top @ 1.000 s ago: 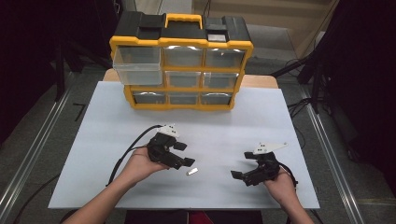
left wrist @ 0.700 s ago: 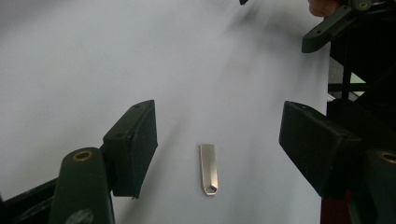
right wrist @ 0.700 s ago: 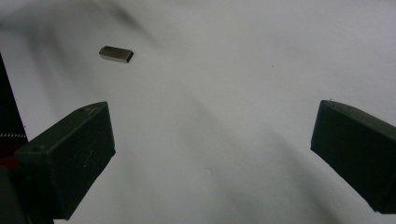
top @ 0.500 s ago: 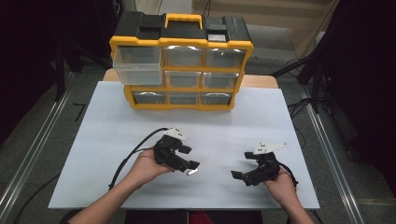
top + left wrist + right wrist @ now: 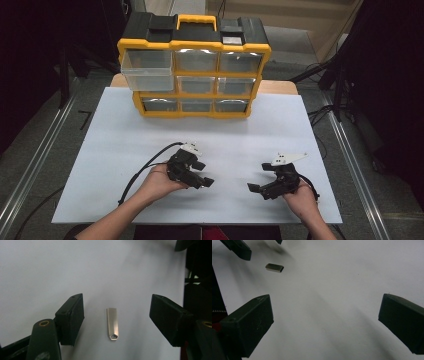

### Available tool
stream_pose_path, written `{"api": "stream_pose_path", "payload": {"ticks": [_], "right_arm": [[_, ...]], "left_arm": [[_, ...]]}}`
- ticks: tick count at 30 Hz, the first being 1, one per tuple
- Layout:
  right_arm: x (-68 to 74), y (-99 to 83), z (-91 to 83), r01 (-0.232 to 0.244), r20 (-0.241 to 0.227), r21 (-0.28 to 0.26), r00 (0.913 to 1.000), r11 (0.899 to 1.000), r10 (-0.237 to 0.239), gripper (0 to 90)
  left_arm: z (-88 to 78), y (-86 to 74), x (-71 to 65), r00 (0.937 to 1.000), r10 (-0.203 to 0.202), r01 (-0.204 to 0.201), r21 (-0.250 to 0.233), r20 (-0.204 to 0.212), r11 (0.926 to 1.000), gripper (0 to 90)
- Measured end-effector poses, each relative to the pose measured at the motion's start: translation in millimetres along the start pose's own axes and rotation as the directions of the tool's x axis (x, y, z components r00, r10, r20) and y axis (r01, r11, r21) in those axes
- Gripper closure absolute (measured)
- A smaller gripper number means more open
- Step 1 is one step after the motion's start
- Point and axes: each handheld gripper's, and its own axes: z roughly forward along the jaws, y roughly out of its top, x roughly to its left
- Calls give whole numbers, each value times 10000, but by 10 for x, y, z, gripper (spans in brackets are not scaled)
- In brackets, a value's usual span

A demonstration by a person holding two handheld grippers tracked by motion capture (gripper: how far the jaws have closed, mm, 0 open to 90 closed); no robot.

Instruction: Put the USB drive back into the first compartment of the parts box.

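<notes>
White table [image 5: 125, 145], left gripper [image 5: 117, 317] open astride metal USB stick [image 5: 112, 323]

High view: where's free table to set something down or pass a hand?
Bare: the white table between the drawer organizer and both grippers, plus both side margins. Crowded: the near edge, where the left gripper straddles the metal USB stick and the right gripper sits close by.

Yellow-black drawer organizer [image 5: 194, 75] at far edge of white table [image 5: 100, 150].
</notes>
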Motion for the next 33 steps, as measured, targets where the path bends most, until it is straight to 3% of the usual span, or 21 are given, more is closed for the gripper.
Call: {"api": "stream_pose_path", "payload": {"ticks": [4,8,18,23,25,28,33], "right_arm": [[-3,-1,-3,0,14,-7,10000,10000,0,0],[-2,0,-4,2,21,16,10000,10000,-2,0],[-2,0,-2,6,38,21,10000,10000,-6,0],[1,1,-2,-1,37,19,10000,10000,0,0],[0,0,-3,5,44,15,10000,10000,-5,0],[-1,-1,-4,15,55,25,10000,10000,-15,0],[-5,-2,-5,4,77,26,10000,10000,-4,0]], "left_arm": [[44,-18,-17,9997,139,-138,60,-188,9999,287],[73,-33,-42,9972,544,-525,394,-512,9978,291],[163,-80,-124,9886,1282,-1204,964,-793,9880,392],[181,-105,-185,9756,1713,-1578,1036,-1376,9820,454],[185,-109,-212,9663,1929,-1757,1105,-1707,9782,522],[198,-119,-251,9539,2268,-2055,1228,-1968,9709,522],[192,-126,-250,9543,2115,-1903,1162,-2113,9748,594]]}}
